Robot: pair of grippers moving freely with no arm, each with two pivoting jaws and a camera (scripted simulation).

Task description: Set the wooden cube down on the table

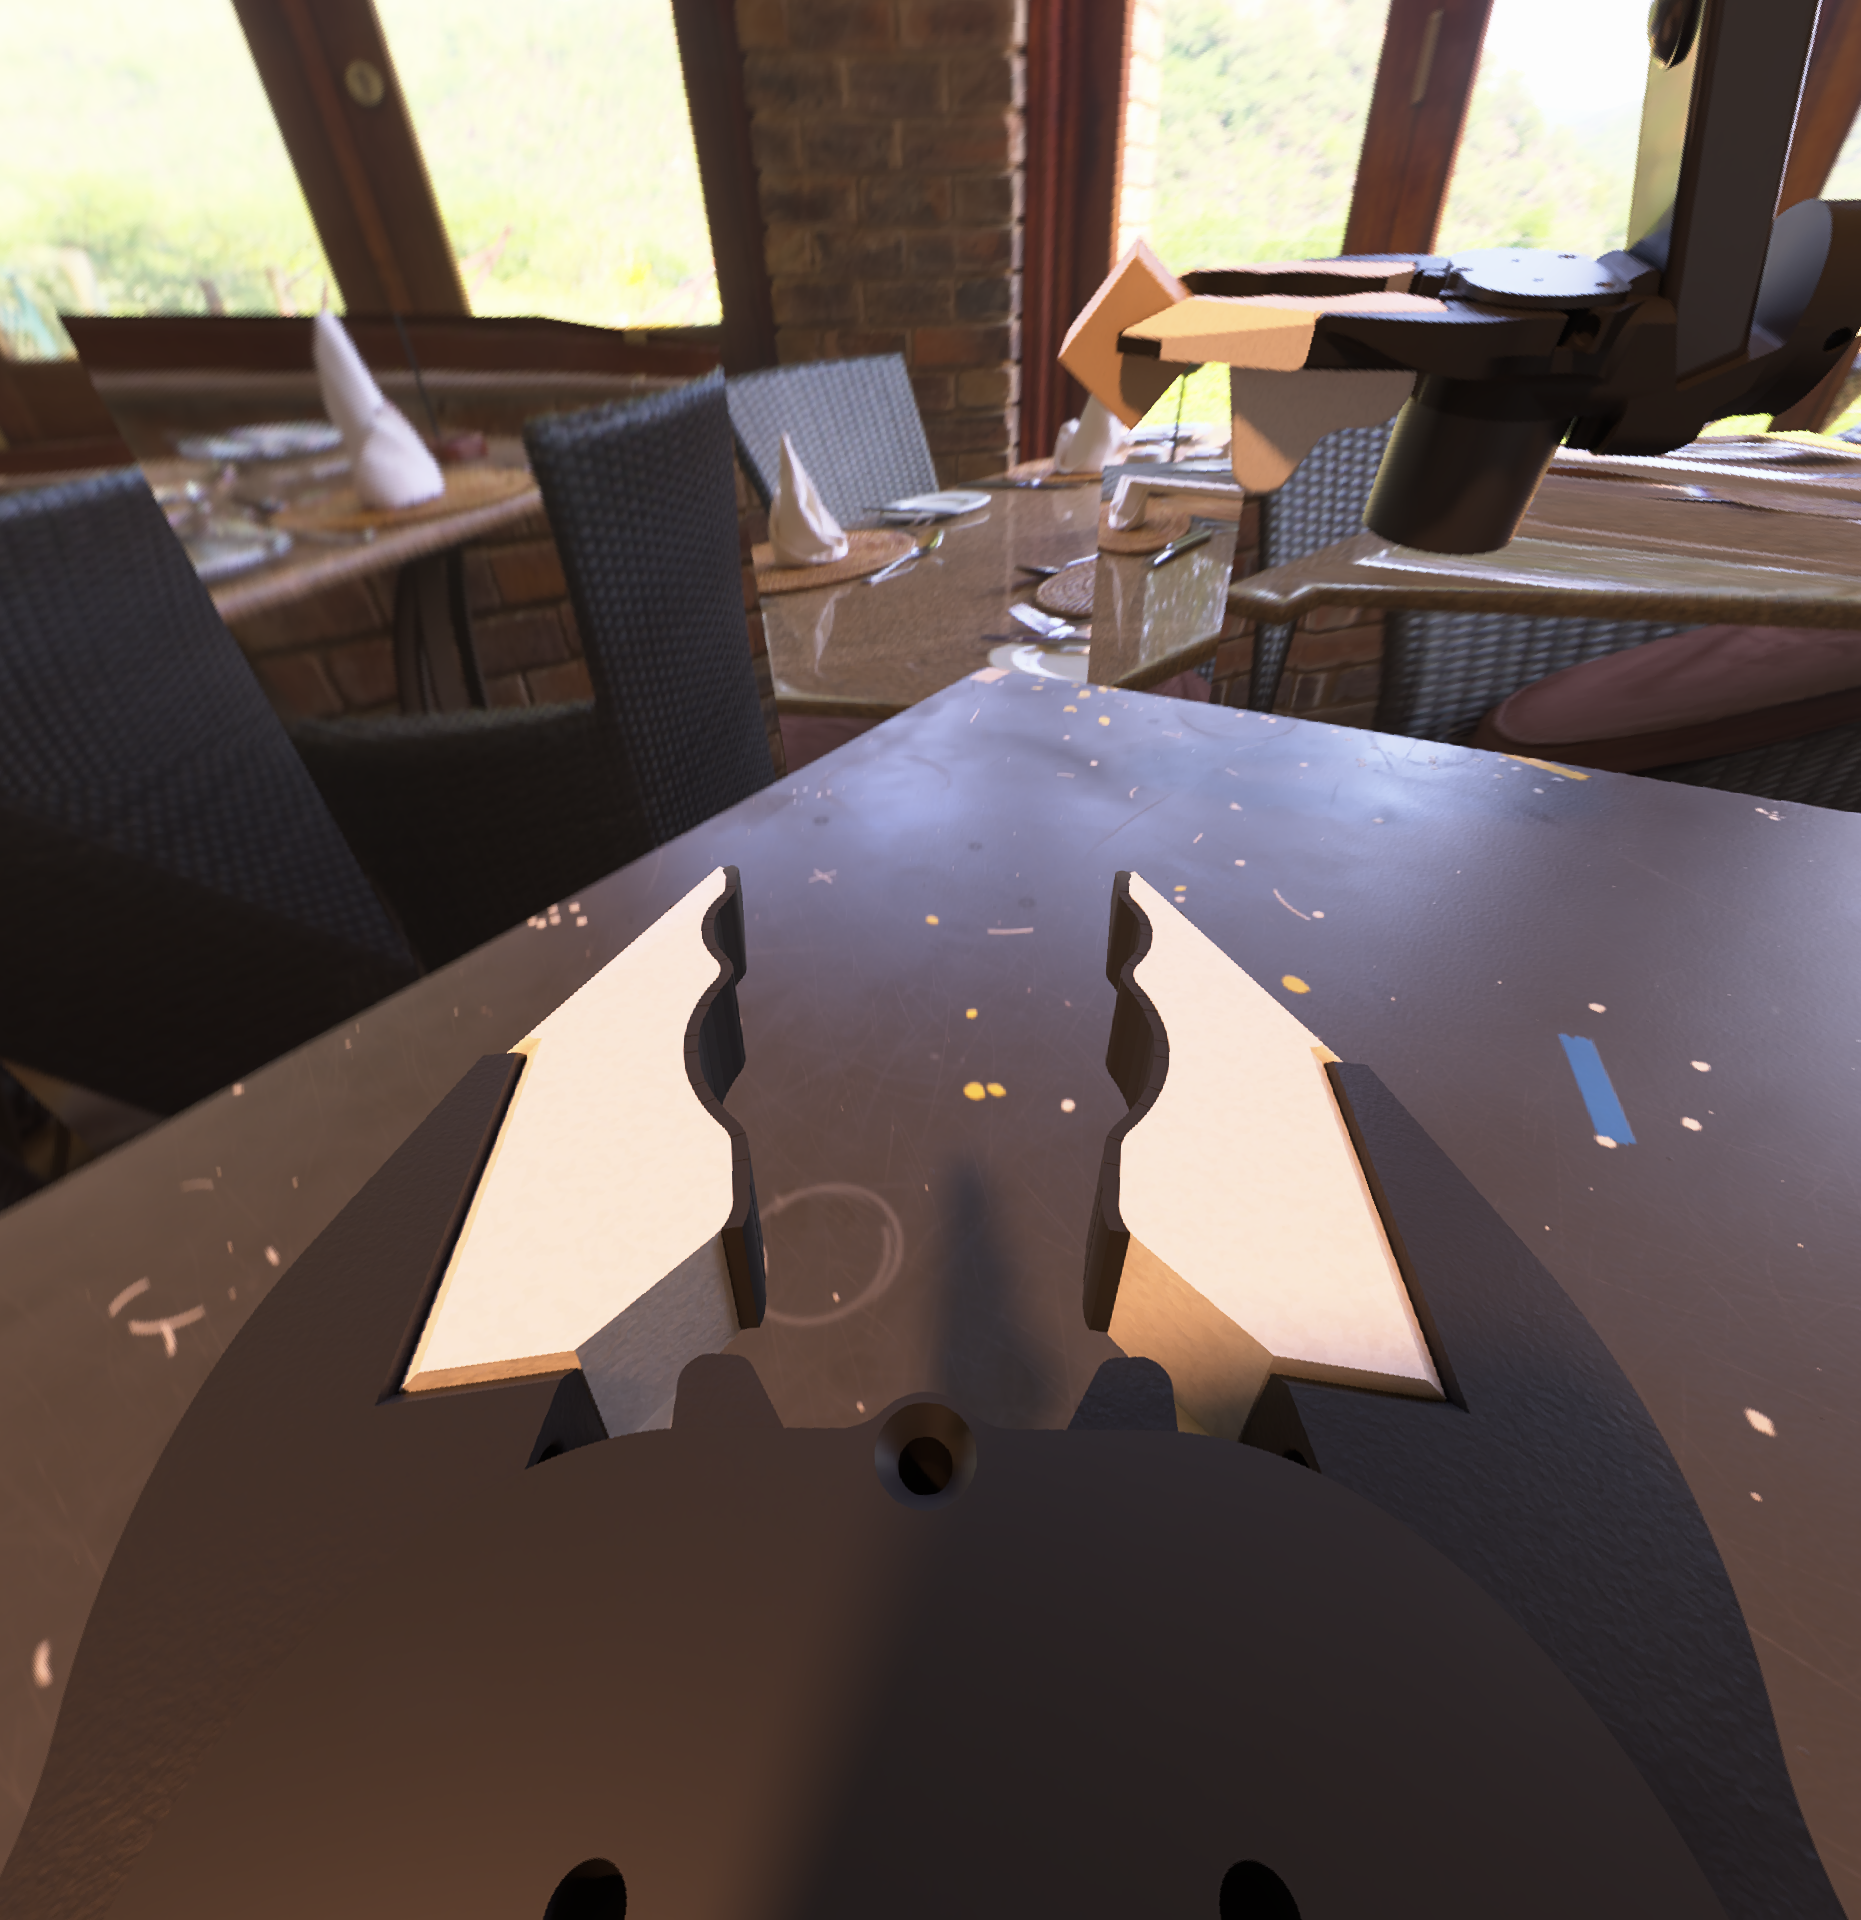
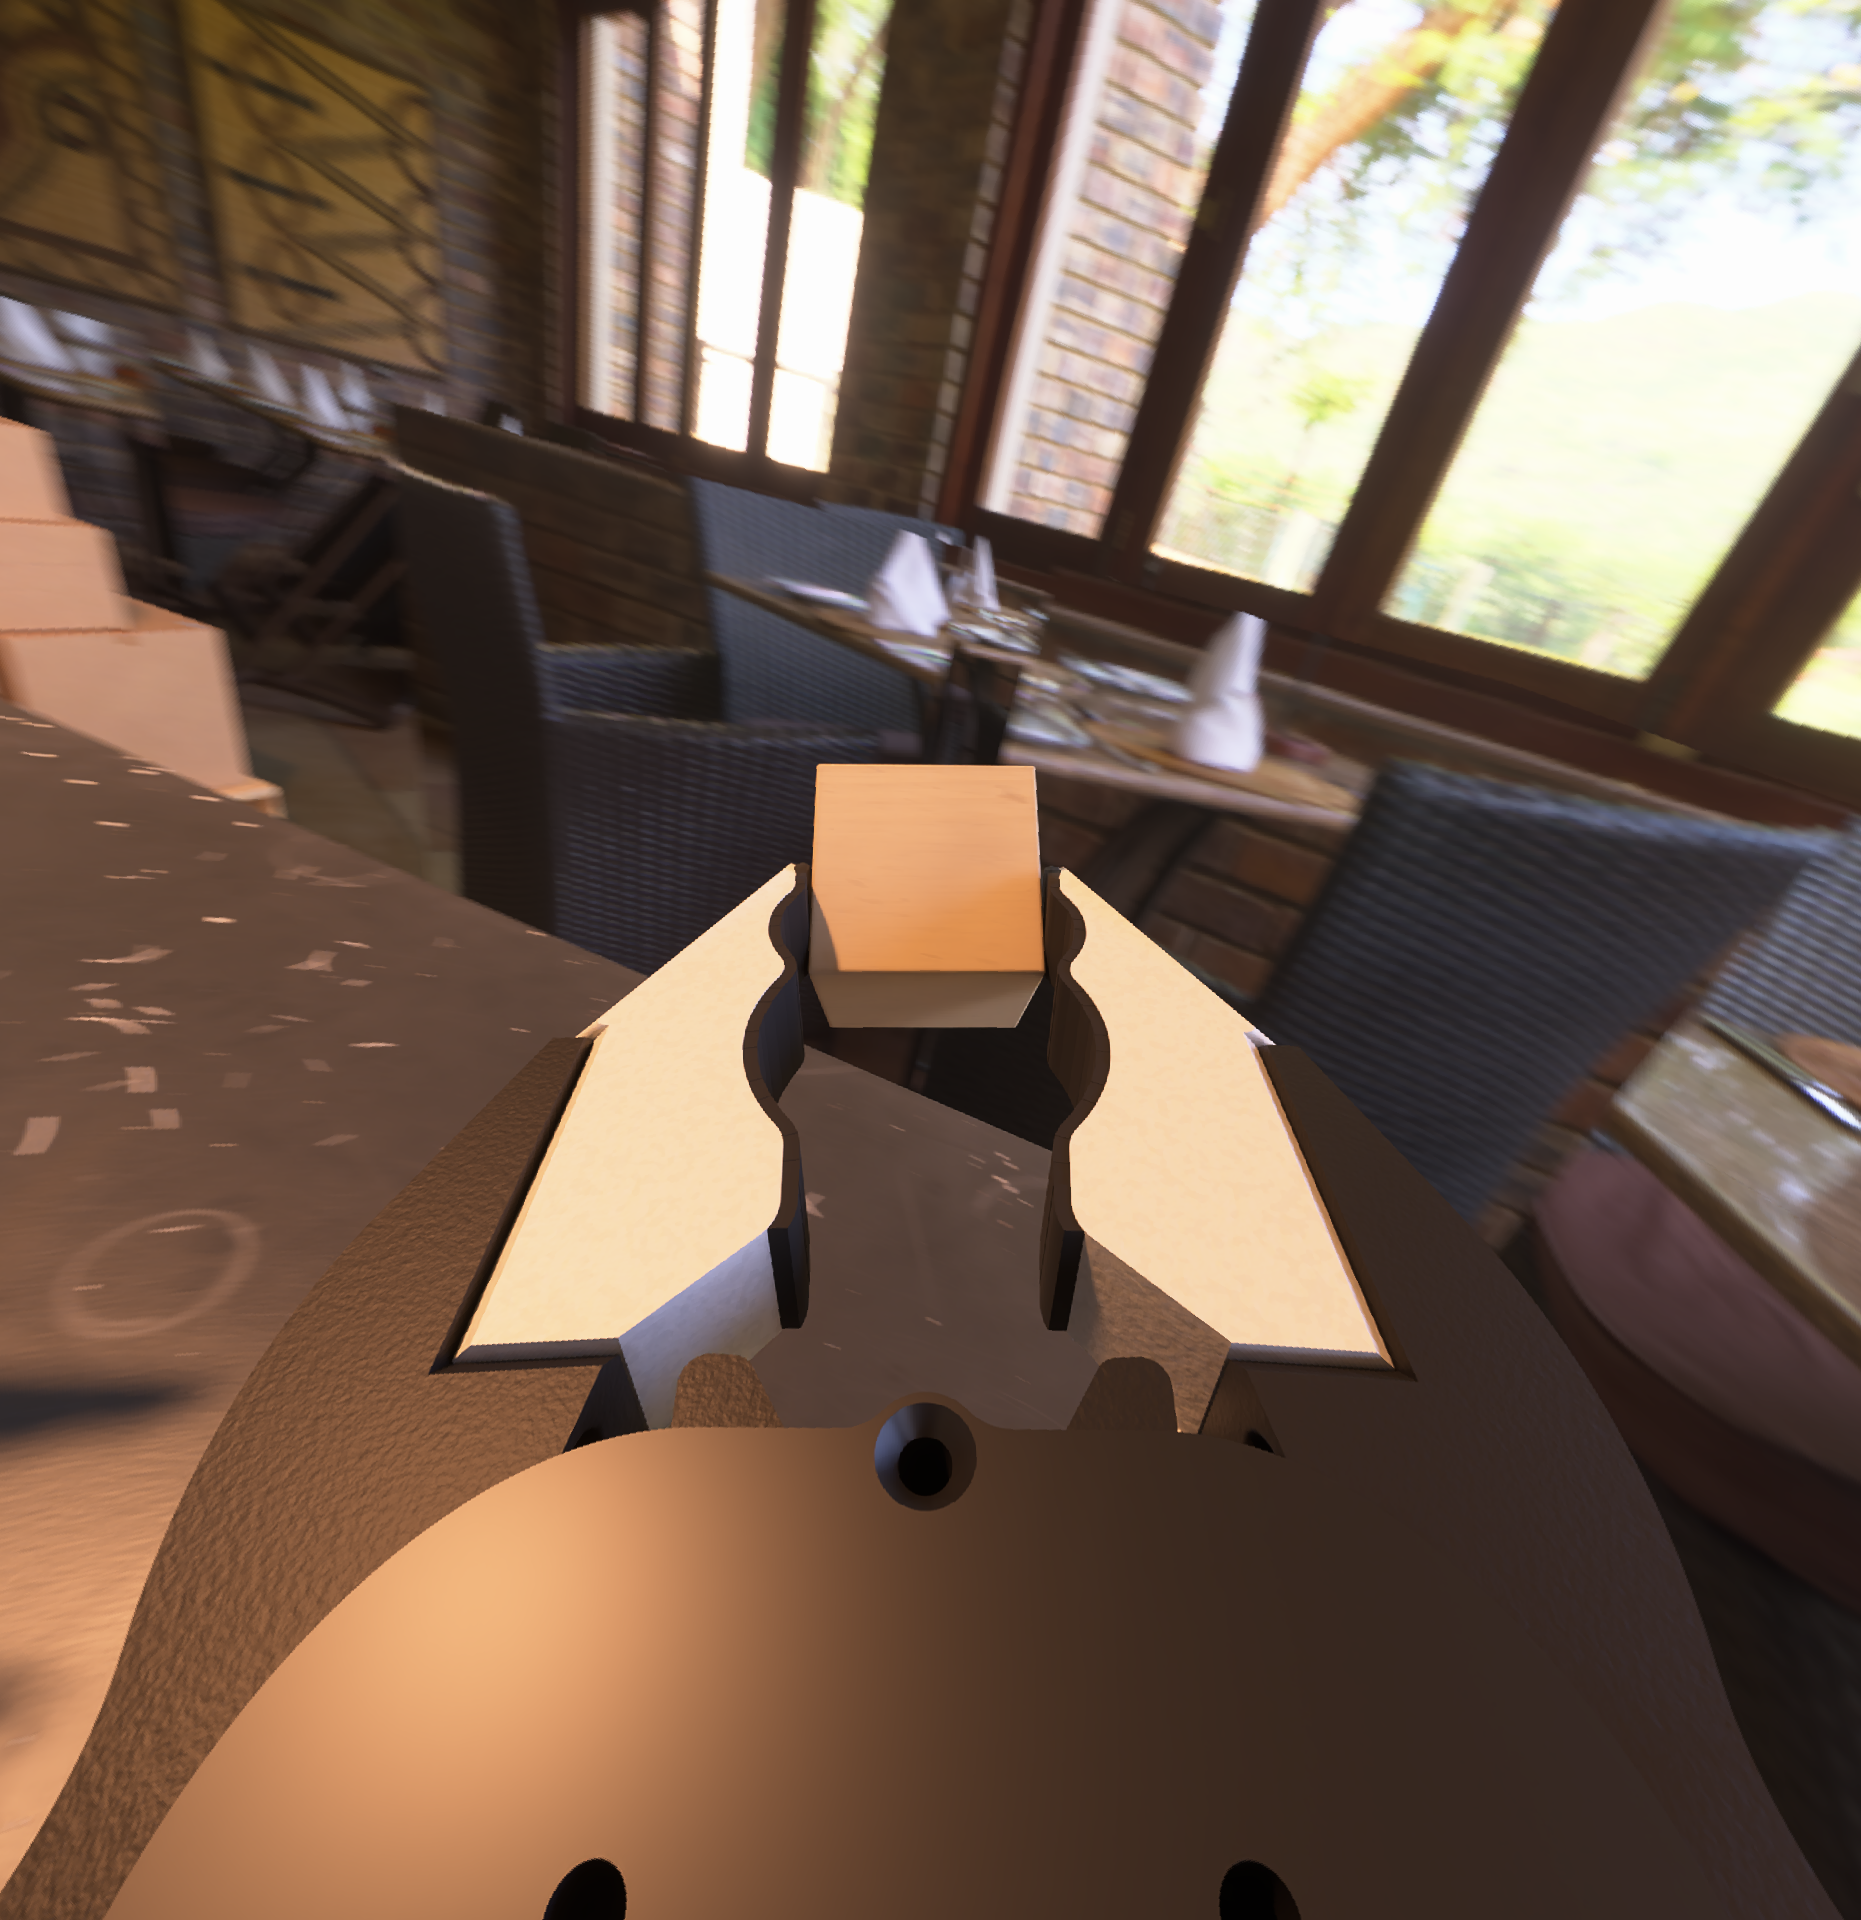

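Note:
The wooden cube (image 2: 924, 894) is a plain light block held between the tips of my right gripper (image 2: 924, 904), high above the dark table (image 2: 178, 987). In the left wrist view the same cube (image 1: 1113, 332) shows at the upper right, clamped in the right gripper (image 1: 1175, 322), well above the far edge of the table (image 1: 1321, 935). My left gripper (image 1: 926, 894) is open and empty, low over the table, with bare tabletop between its fingers.
The table is dark, scratched and speckled with paint, with a blue tape strip (image 1: 1596, 1086) at right. The left gripper's pale side (image 2: 84, 613) shows at the left of the right wrist view. Wicker chairs (image 1: 635, 582) and set dining tables lie beyond.

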